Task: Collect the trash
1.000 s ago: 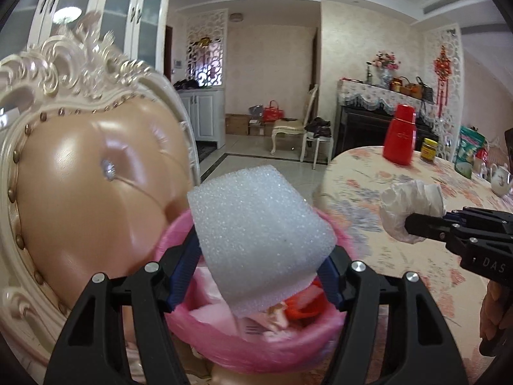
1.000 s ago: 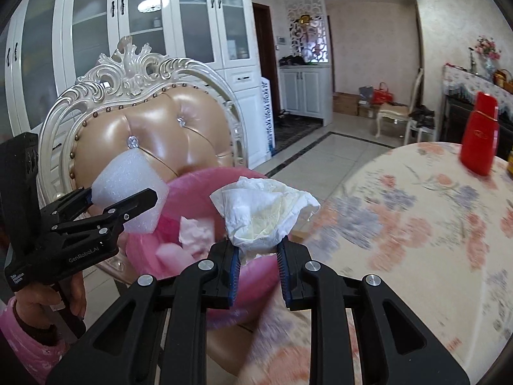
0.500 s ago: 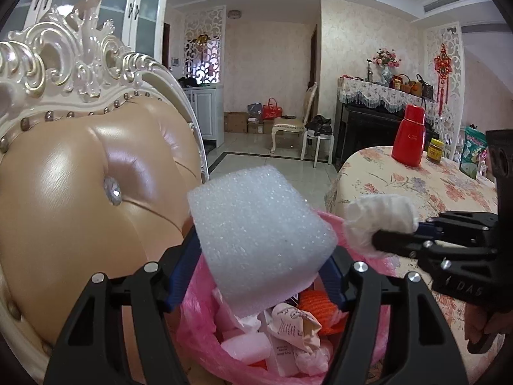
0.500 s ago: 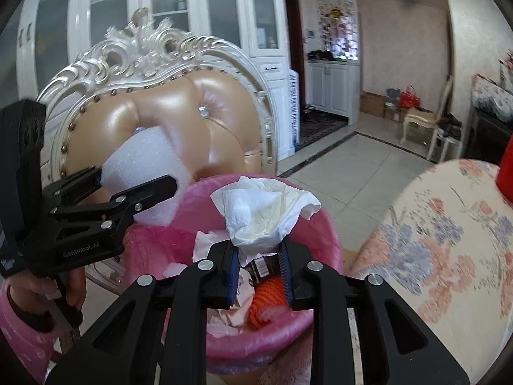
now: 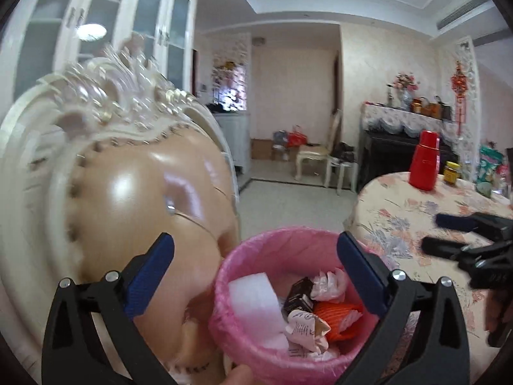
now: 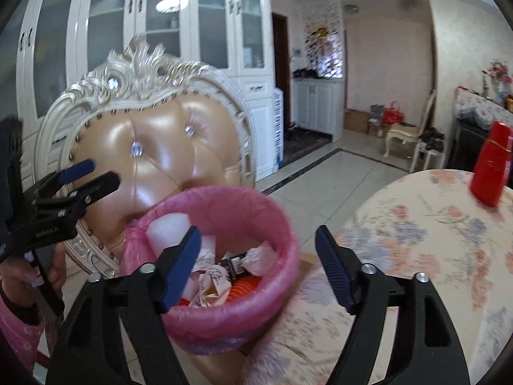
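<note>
**Observer:** Both grippers hang over the bin with their jaws spreading apart. The left gripper (image 5: 255, 258) has nothing between its blue pads; the right gripper (image 6: 258, 250) is likewise empty, jaws opening, no trash caught in them.

**Coach:** Start with the big things, then. Where does everything sit?

**Observer:** The padded chair (image 6: 154, 147) stands behind the bin, and the table with the flowered cloth (image 6: 433, 234) is to the right, a red flask (image 6: 490, 166) on it. The pink-lined bin (image 5: 288, 243) sits between chair and table edge. Inside it lies the white foam block (image 5: 253, 301) against the left wall, with crumpled tissue (image 5: 327, 284), a dark wrapper (image 5: 299, 295) and an orange piece (image 5: 340, 314) beside it.

**Coach:** So the drop looks done. How should the person finish the step well?

**Observer:** Probably by letting the jaws reach full spread before drawing back, so no pad snags the thin liner or drags a scrap out. The foam sits high against the wall and could tip over the rim if brushed. Lifting each gripper straight up before swinging toward the table seems safest, keeping the two tools apart.
</note>
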The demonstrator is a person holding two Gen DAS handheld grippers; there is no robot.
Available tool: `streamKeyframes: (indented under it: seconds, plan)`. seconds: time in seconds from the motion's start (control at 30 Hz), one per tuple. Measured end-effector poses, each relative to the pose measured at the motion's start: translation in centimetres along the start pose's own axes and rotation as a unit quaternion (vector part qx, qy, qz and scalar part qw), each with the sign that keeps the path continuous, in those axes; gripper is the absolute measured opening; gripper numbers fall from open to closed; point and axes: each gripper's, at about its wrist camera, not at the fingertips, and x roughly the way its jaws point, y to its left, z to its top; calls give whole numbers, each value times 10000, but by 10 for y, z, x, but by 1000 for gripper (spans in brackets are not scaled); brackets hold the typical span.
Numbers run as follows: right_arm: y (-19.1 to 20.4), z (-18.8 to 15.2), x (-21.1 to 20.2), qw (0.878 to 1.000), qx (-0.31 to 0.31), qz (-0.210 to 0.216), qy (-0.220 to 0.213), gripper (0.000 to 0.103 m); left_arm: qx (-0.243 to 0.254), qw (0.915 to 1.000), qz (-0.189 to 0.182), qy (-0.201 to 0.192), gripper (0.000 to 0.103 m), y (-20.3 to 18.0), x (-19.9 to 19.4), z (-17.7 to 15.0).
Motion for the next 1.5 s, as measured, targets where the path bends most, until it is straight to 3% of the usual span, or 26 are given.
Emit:
streamKeyframes:
  seconds: [0.07,0.2,0.5,0.63,1.03,1.5]
  plan:
    - [-4,1,-20,9999,84,-10,-124,81,225,9992,317,-86,98,-13,-16,0]
    - [-5,-6,-60,9995,2,28,-300,84,305,9980,529,-176,98,-32,-46,-3]
    - [-26,-37,-115,9993,-76,7,-353,84,-46,9971,749,154,98,-82,-100,-27]
    - [-39,-49,-131,9994,-37,117,-309,84,-84,9973,638,349,98,-100,-116,-37]
    - [-42,-59,-153,9980,-383,204,-456,84,-82,9967,741,318,98,-140,-150,-42]
    - [-46,-64,-148,9977,-482,415,-239,84,-91,9956,777,523,98,-138,-158,-54]
